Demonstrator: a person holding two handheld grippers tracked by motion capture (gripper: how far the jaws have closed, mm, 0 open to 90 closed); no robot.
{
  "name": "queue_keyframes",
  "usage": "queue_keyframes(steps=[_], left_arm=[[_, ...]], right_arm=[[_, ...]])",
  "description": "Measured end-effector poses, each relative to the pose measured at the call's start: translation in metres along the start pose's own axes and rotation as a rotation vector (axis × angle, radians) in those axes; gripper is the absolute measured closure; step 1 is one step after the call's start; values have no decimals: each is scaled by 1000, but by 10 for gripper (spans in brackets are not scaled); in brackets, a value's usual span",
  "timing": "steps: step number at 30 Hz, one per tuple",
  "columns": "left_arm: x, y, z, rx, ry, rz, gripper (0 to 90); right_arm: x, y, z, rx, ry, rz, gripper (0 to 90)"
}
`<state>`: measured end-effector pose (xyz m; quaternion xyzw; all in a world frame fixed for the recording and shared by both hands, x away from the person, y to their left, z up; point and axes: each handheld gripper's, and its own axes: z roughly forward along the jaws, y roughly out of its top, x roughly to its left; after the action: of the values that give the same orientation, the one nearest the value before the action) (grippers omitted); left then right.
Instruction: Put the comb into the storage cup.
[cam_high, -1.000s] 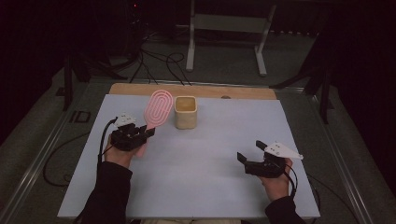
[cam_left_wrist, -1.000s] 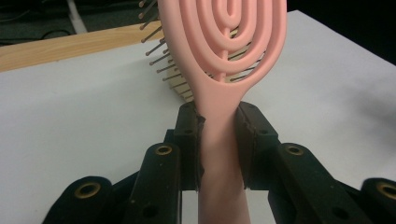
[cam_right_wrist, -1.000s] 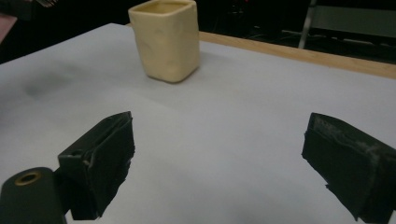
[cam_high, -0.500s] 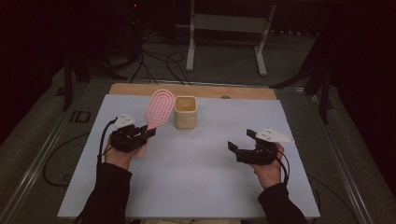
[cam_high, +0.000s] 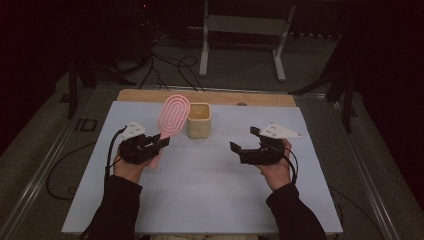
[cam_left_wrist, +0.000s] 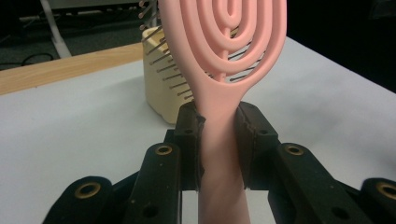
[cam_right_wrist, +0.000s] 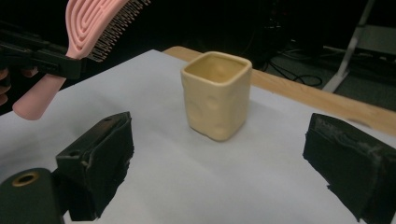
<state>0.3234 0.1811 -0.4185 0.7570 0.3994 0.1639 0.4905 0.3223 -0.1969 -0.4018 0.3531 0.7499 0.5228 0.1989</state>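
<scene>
Firmly, the left tool (cam_high: 159, 143) pinches the handle of the pink hairbrush (cam_left_wrist: 224, 56), its jaws pressed against both sides, and holds the brush head up off the white worktop (cam_high: 200, 195), just left of the cream square cup (cam_right_wrist: 216, 94). Meanwhile, the right tool (cam_high: 245, 140) hovers with jaws spread wide and empty, pointing left toward the cup, with bare worktop between them.

The high view looked forward and down from above the person's side, taking in the whole white-covered table (cam_high: 200, 195). The left gripper view sat close behind its own jaws, facing the square cream ceramic cup (cam_left_wrist: 161, 88) just beyond them. The right gripper view faced that same cup (cam_right_wrist: 217, 95) from farther back, between its jaws.
</scene>
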Motion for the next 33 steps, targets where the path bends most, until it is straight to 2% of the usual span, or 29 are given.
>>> queue_keyframes(steps=[4, 11, 14, 19, 33], left_arm=[[-2, 1, -1, -11, -7, -2, 729], [-9, 1, 1, -15, -13, 18, 728], [-13, 1, 4, -18, -14, 26, 729], [-18, 1, 6, -21, -21, 34, 728], [-26, 3, 4, -45, -42, 42, 728]], right_arm=[[3, 9, 9, 5, 8, -17, 82], [4, 21, 20, -12, 31, 1, 82], [4, 27, 28, -22, 68, 23, 82], [8, 34, 35, -35, 93, 40, 82], [21, 53, 54, -40, 154, 38, 83]])
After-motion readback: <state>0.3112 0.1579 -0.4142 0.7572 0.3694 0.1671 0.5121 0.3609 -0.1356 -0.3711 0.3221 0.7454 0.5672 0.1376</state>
